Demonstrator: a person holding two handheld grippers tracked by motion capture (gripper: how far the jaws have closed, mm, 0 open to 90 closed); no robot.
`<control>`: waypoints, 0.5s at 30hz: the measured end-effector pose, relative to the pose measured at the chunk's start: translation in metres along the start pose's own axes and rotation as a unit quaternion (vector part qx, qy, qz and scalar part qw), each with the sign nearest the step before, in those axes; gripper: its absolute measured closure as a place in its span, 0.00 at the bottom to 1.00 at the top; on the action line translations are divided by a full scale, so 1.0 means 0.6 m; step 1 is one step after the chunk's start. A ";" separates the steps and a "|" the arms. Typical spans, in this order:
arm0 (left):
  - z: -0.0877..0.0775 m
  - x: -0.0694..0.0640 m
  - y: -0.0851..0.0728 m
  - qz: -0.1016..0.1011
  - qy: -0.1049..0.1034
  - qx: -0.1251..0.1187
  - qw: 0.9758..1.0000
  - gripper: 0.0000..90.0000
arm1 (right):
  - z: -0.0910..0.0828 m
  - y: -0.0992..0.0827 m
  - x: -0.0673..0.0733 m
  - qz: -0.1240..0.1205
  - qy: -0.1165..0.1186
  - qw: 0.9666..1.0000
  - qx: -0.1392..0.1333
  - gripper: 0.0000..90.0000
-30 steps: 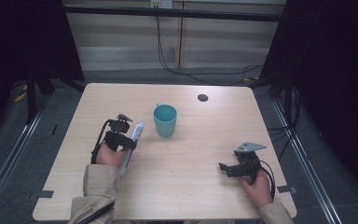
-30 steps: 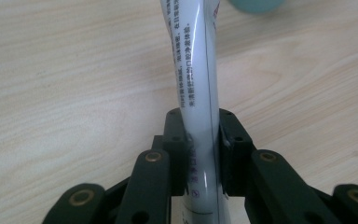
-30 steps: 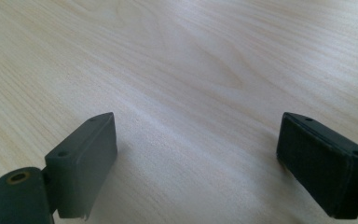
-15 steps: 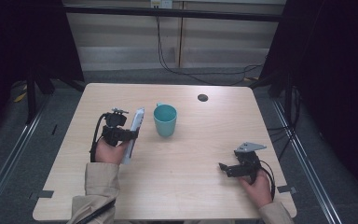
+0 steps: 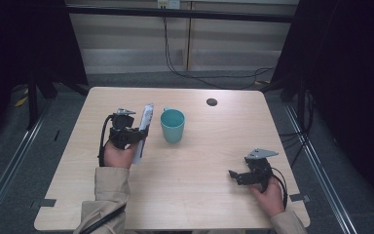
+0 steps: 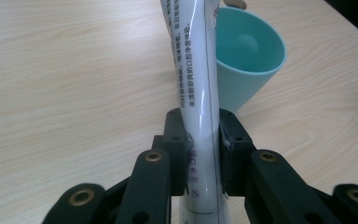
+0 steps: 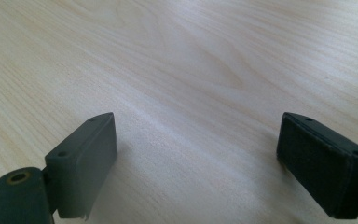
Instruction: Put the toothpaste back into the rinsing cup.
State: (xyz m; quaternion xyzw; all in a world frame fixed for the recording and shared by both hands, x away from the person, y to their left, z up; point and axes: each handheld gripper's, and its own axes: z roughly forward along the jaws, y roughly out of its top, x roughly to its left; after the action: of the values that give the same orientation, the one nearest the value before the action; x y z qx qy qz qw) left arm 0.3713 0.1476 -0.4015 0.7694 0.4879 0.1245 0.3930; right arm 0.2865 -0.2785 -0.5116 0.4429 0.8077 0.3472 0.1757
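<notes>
**White tube clamped beside the teal cup**

A white tube (image 5: 143,130) is held by the left gripper (image 5: 135,135), whose jaws are closed tight on the tube's lower part; in the left gripper view the black pads (image 6: 177,140) are seen pressed against both sides of the tube (image 6: 196,93), which carries lines of small printed characters. In the high view the tube is tilted, its upper end pointing toward twelve o'clock and slightly toward one, and it is lifted clear of the wooden table (image 5: 209,195).

A teal cup (image 5: 172,125) is stood upright just beside the tube, at three o'clock from it, near the centre of the table. In the left gripper view the cup's (image 6: 251,60) open mouth is seen behind the tube at about one o'clock. Whether tube and cup touch cannot be told.

The right gripper (image 5: 234,175) is kept low over the table at about five o'clock from the cup, well apart from it. Its jaws are spread wide, with nothing between them; bare wood (image 7: 191,93) is seen between the two pads (image 7: 86,158) in the right gripper view.

A small dark round spot (image 5: 212,102) is seen on the tabletop at one o'clock from the cup.
</notes>
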 end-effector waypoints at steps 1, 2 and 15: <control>0.001 0.000 0.001 0.001 0.001 -0.004 1.000 0.85 | 0.000 0.000 0.000 0.001 0.000 1.000 0.001 0.13; 0.002 -0.001 0.001 0.002 0.000 -0.005 1.000 0.85 | 0.000 0.000 0.000 0.001 0.000 1.000 0.000 0.13; 0.001 0.002 0.013 -0.007 0.001 -0.047 0.999 0.85 | 0.000 0.000 0.000 0.001 0.000 1.000 0.000 0.13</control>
State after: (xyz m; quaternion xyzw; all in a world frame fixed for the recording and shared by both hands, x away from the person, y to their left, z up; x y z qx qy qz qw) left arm 0.3770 0.1467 -0.3964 0.7465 0.4870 0.1451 0.4296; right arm 0.2864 -0.2785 -0.5116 0.4437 0.8075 0.3469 0.1755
